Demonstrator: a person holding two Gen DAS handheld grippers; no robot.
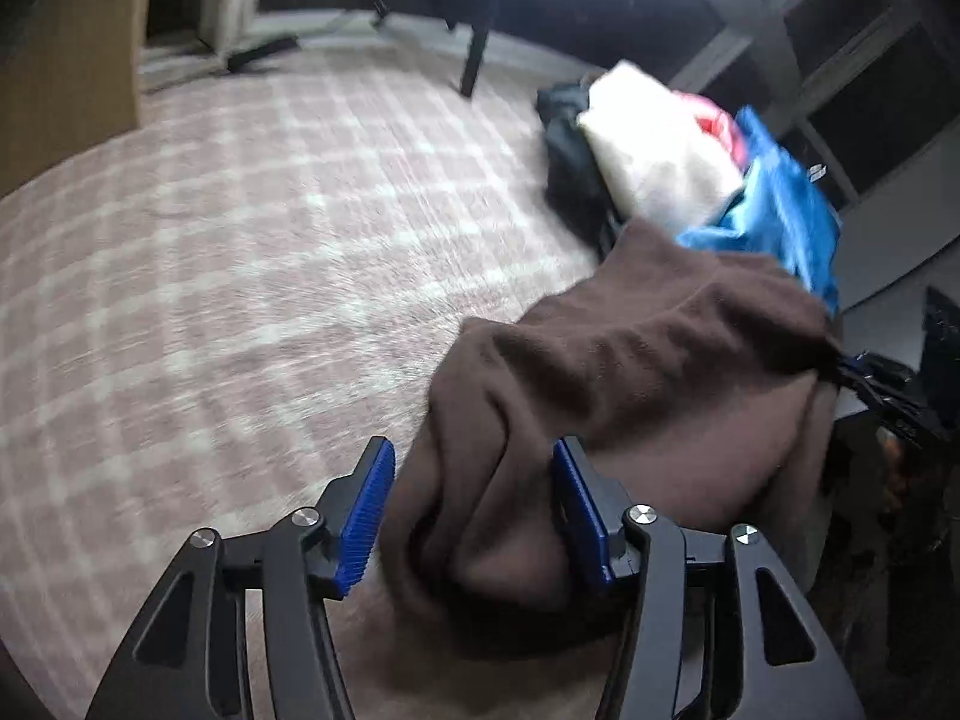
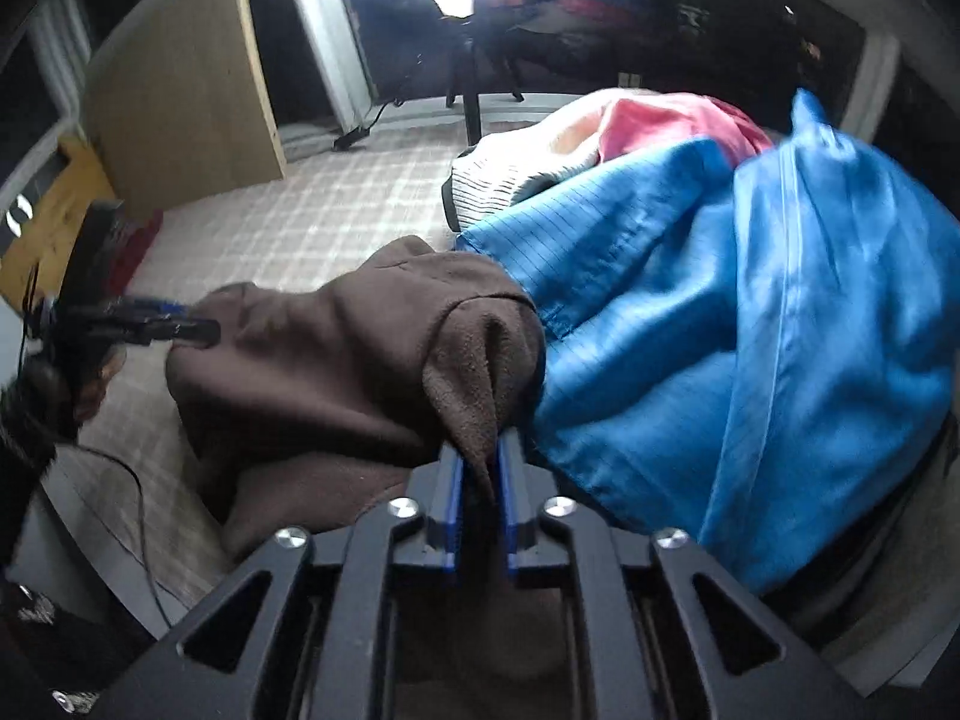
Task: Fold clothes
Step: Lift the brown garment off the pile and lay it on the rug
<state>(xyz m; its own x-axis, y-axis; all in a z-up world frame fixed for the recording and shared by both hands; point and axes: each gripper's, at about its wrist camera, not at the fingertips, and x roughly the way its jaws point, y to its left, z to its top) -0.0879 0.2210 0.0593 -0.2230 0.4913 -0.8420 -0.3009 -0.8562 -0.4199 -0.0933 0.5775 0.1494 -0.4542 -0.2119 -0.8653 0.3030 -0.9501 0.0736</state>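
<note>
From the left wrist, the left gripper (image 1: 474, 516) stood with its blue pads well apart, a bunched part of the brown garment (image 1: 630, 360) between them but not squeezed, above a checked pink cloth (image 1: 240, 240); further right lay a pile with a white garment (image 1: 648, 144) and a blue garment (image 1: 774, 210). From the right wrist, the right gripper (image 2: 483, 480) was narrow and pinched a fold of the brown garment (image 2: 360, 348), which touched the blue garment (image 2: 750, 312). No container was visible in either view.
</note>
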